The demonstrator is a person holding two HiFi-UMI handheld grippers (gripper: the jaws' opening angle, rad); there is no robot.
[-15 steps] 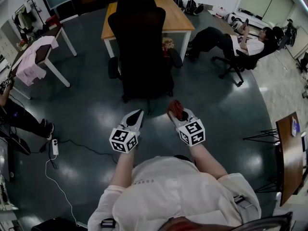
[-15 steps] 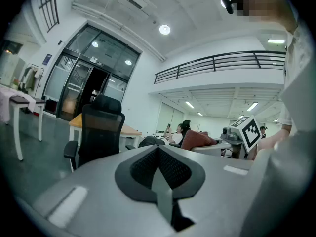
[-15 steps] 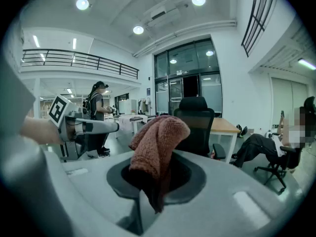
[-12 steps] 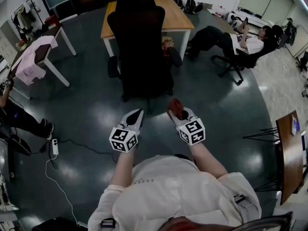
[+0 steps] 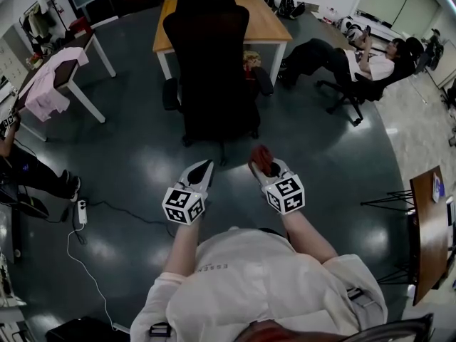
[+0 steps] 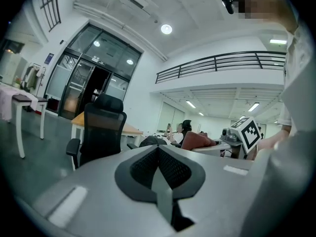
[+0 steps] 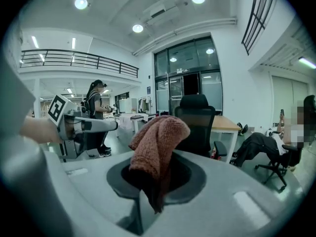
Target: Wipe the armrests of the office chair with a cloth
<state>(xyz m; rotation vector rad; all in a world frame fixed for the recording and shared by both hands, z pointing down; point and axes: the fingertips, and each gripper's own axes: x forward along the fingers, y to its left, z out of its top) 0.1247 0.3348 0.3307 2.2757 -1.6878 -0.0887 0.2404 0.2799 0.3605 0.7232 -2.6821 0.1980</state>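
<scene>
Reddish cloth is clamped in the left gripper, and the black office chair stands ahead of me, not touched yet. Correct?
Not quite: the cloth is clamped in the right gripper, not the left, as the right gripper view shows. The left gripper is shut on nothing. The black office chair does stand ahead, untouched.

i note the cloth (image 7: 159,141) is a coarse, nubby knit, matt. the left gripper (image 6: 158,151) and right gripper (image 7: 148,179) shells look like smooth matt grey plastic; the pads (image 6: 174,170) are dark and finely textured. the floor (image 5: 135,171) is glossy with glare. the table (image 5: 265,18) top looks like wood.
</scene>
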